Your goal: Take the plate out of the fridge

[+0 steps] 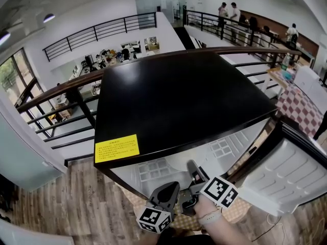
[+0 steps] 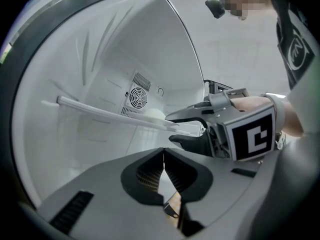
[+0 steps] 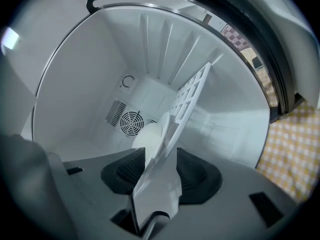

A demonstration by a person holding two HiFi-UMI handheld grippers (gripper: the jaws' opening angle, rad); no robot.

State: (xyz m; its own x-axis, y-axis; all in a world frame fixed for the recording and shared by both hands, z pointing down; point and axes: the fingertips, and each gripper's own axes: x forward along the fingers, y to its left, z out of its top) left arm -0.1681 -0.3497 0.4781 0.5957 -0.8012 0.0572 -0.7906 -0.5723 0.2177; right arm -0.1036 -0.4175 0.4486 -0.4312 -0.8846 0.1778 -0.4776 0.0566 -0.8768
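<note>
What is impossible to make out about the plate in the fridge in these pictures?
- Left gripper view: the shelf edge hides the bottom of the plate.
- Right gripper view: the shelf covers part of the plate.
- Head view: the fridge top hides shelf and plate entirely.

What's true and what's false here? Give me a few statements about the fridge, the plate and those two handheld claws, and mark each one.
1. The fridge has its door standing open. True.
2. The plate already lies outside the fridge. False: it rests on the shelf inside.
3. The right gripper has its jaws apart, one above and one below the shelf's front edge. True.
4. The left gripper has its jaws wide apart. False: they are together, with nothing between them.
5. A yellow label sits on the fridge's black top. True.
</note>
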